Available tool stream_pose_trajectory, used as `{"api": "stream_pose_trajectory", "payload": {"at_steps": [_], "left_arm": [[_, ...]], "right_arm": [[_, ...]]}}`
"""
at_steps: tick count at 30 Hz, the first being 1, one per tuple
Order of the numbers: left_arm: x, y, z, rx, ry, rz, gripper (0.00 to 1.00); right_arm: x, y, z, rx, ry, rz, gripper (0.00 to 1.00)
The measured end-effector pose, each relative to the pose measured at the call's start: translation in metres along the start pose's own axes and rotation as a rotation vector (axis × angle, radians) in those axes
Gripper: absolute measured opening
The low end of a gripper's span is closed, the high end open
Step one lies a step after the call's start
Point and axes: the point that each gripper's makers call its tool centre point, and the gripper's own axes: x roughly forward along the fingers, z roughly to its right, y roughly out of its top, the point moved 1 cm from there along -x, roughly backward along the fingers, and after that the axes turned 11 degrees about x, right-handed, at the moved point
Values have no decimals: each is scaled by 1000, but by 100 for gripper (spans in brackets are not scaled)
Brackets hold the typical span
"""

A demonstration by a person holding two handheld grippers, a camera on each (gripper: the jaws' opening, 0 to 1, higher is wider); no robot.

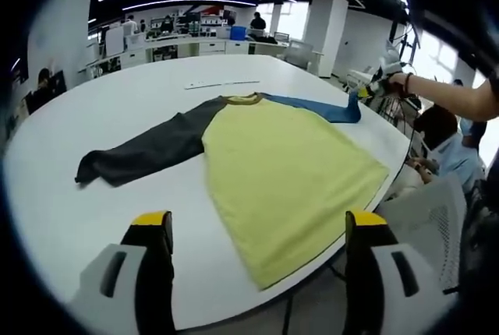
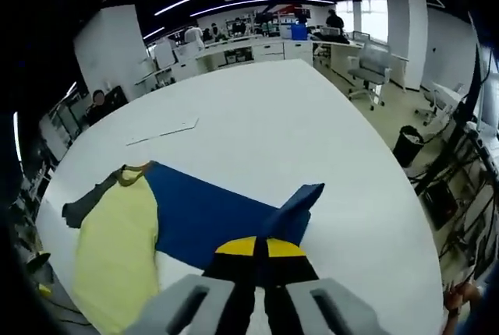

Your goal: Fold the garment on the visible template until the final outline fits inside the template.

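Left gripper (image 1: 260, 230): jaws spread wide, nothing between them, low over the near table edge in the left gripper view.
Right gripper (image 2: 260, 246): jaws pressed together on the blue sleeve (image 2: 210, 214), the cuff end standing up past the yellow tips; in the left gripper view it shows far right (image 1: 366, 92), held by a hand (image 1: 396, 80), too small to read the jaws.
Hidden: the pinch point itself is covered by the jaw tips; the shirt's hem hangs off the table edge on the near side.
Shirt (image 1: 284, 163): lies flat on the white table (image 1: 93, 117), yellow body, neck away from the left gripper.
Dark sleeve (image 1: 144, 148): stretched out flat to the left, cuff crumpled.
Template: I cannot make one out; a thin pale strip (image 1: 222, 83) lies beyond the collar.
Far: desks, chairs and seated people, blurred.
Containers: a dark bin (image 2: 407, 146) on the floor, contents not readable.
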Motion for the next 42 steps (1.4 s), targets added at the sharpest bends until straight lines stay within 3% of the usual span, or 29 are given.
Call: {"api": "stream_pose_trajectory", "payload": {"at_steps": [11,24,42], "left_arm": [[-5,-4,-2,-1,6,-2,90],[-4,-7,0,-1,-3,-2,91],[-1,-4,5,12,-19,-5,91]], "right_arm": [[10,9,-45,-73,65,-5,0],[25,0,-105,-152,129,-49,0],[37,-7,-168,-232,196,-88,0]]}}
